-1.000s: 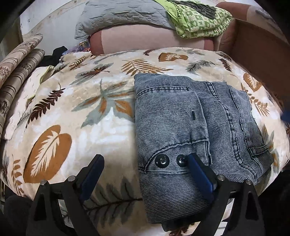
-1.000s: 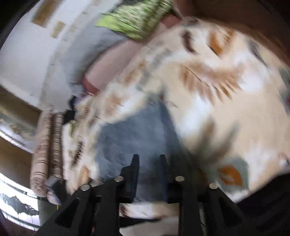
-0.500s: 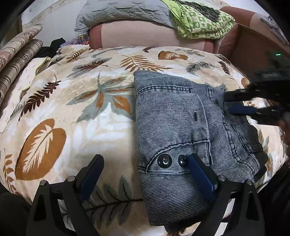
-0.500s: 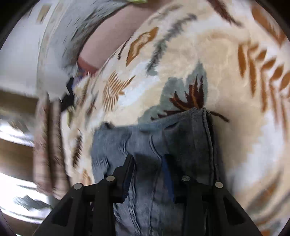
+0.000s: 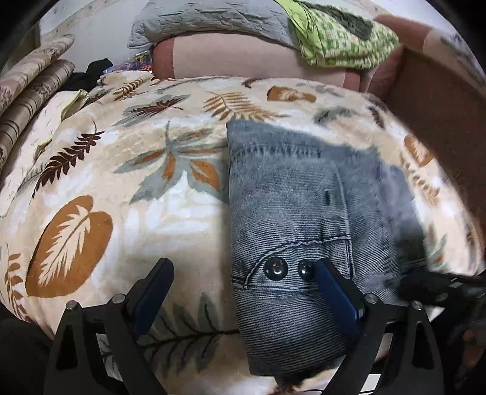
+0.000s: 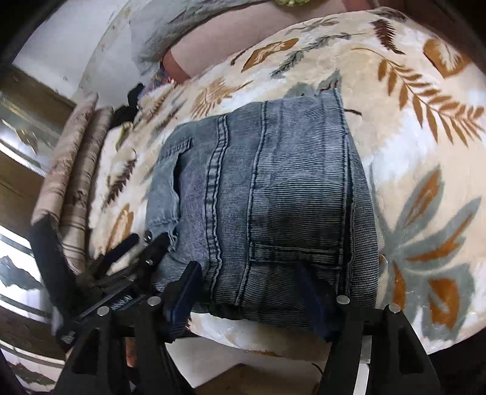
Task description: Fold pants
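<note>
Lying folded into a compact bundle, the denim pants (image 5: 291,212) rest on the bed's leaf-print blanket (image 5: 100,170), right in front of both tools. The left hand-held gripper (image 5: 243,282) has its jaws spread wide: the right-side finger (image 5: 334,291) sits over the near part of the bundle, beside two dark snap buttons (image 5: 275,268), while the other finger (image 5: 152,291) hovers over bare blanket, so nothing is pinched. The right hand-held gripper (image 6: 253,296) is opening its jaws; the near edge of the pants, with its belt loop and seams, lies between the two blue pads without being pressed by them. In the right wrist view the left tool shows just off the bundle's left edge.

Beyond the pants the blanket spreads on in tan, grey and brown leaves. Farther back lies a pink bolster (image 5: 243,57) with a grey quilt (image 5: 206,15) and a green patterned cloth (image 5: 343,39) heaped on top. Off to the far left of the left tool stand rolled, patterned fabrics (image 5: 27,88).
</note>
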{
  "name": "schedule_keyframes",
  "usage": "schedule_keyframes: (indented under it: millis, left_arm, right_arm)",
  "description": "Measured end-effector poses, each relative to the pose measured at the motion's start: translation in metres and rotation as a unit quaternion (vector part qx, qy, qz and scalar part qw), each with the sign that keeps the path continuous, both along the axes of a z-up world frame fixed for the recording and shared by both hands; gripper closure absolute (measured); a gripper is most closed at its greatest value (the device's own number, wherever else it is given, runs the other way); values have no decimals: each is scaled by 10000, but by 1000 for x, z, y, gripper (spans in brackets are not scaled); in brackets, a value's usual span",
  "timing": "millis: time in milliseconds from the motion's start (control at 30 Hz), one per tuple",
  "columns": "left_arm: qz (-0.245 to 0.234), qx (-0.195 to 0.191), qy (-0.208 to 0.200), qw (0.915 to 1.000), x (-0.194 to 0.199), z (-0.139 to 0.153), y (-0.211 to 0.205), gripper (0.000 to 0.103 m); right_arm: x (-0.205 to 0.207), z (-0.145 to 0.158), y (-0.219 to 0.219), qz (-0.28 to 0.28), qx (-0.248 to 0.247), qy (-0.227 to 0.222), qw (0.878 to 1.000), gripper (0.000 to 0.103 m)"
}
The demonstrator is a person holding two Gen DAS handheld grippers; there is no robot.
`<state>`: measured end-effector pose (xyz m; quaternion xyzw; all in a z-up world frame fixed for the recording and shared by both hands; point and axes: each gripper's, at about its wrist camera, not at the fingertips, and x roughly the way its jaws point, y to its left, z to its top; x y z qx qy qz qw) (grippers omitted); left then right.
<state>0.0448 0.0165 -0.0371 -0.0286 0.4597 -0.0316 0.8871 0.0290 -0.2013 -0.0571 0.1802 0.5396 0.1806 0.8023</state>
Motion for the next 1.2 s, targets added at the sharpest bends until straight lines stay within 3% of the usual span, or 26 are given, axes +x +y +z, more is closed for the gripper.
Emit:
schedule_keyframes:
  millis: [133, 167, 233, 267, 400, 500, 567, 600, 633, 667, 700, 767, 900, 1000, 1067, 1133, 1167, 1200]
  left_arm:
    - [410, -209, -627, 9970, -9, 28, 19, 8]
    - [431, -179, -557, 9974, -7, 26, 20, 8]
    - [233, 115, 107, 9996, 4, -1, 11, 8]
    - [243, 326, 107, 9991, 3, -13, 8, 7]
    - [169, 391, 66, 9991, 5, -11, 6, 7]
    - [221, 277, 51, 9994, 6, -15, 8, 7]
    - [167, 302, 34, 9994, 7, -15, 7, 7]
    - [162, 297, 35, 9994, 7, -16, 7, 7]
    - [155, 249, 31, 9996, 5, -16, 8, 7]
    - [175, 251, 31, 9995, 6, -14, 9, 7]
    - [175, 245, 20, 9995, 5, -14, 9, 7]
    - [163, 205, 21, 9997, 5, -15, 11, 5]
    - [214, 105, 58, 9997, 6, -17, 15, 4]
    - [223, 120, 46, 9997, 6, -17, 14, 4]
    - [240, 116, 45, 9996, 6, -18, 14, 4]
    - [223, 103, 57, 9997, 5, -18, 13, 4]
    - [246, 153, 12, 9996, 4, -17, 12, 4]
    - [244, 178, 6, 9995, 4, -17, 12, 4]
  right_arm:
    - [-5, 2, -1, 79, 53, -32, 9999, 34]
    - [-4, 1, 0, 91, 68, -15, 9999, 34]
    - [1, 8, 1, 118, 14, 165, 9998, 34]
    - [2, 15, -2, 108, -10, 188, 9998, 34]
    - [29, 66, 1, 43, 252, -393, 9989, 33]
    - [69, 84, 14, 206, 679, -542, 9960, 31]
    - [94, 75, 18, 217, 1020, -395, 9938, 30]
    - [107, 62, 17, 132, 949, -303, 9949, 28]
    - [124, 35, 15, -96, 505, -52, 9987, 28]
    - [133, 8, 12, -184, 516, 287, 9981, 30]
    - [135, -8, 5, -253, 939, 350, 9946, 31]
    - [130, 6, 3, -313, 932, 244, 9949, 31]
    - [103, 42, 16, -96, 283, 47, 9995, 31]
    - [62, 57, 7, 75, 358, -259, 9990, 28]
    - [40, 49, 3, 166, 369, -242, 9989, 23]
    - [27, 12, 3, 201, -74, 94, 9997, 21]
    - [26, -1, 4, 304, -50, 170, 9994, 21]
    - [19, 2, 3, 330, -82, -147, 9993, 21]
